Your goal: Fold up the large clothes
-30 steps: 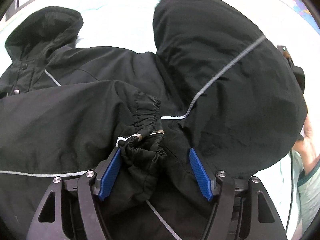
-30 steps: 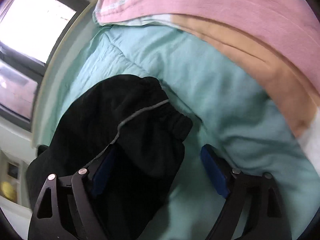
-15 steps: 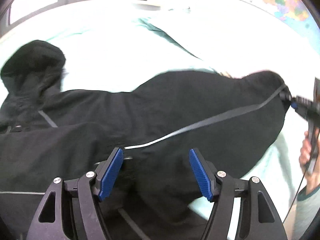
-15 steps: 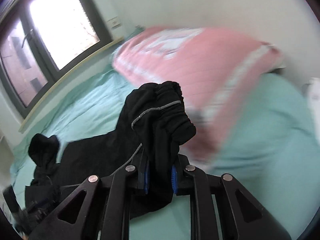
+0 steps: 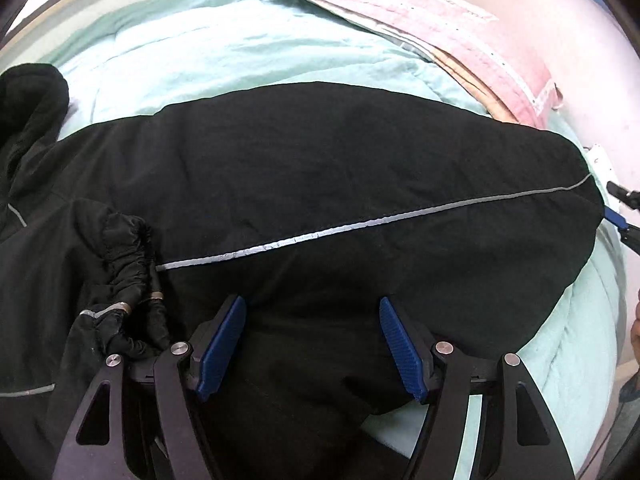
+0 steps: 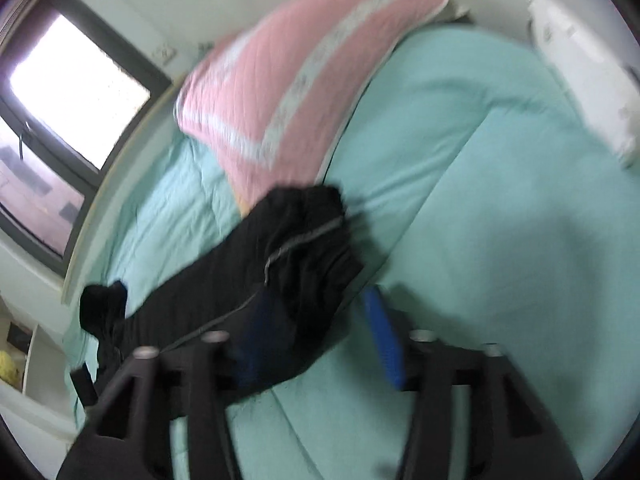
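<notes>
Lying on bedspread (image 5: 224, 40): jacket (image 5: 320, 152).

black jacket (image 5: 320, 168) sleeve stretched across the mint bedcover (image 5: 224, 44), left gripper (image 5: 312, 340) spread above it.

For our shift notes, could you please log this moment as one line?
jacket: sleeve stretched out on bed | left gripper: open above jacket | right gripper: opening, sleeve released

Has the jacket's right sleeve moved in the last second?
Yes. The sleeve, bunched upward a second ago, now lies stretched out across the bed, its cuff near the pink pillow. The right tool has just been opening.
</notes>
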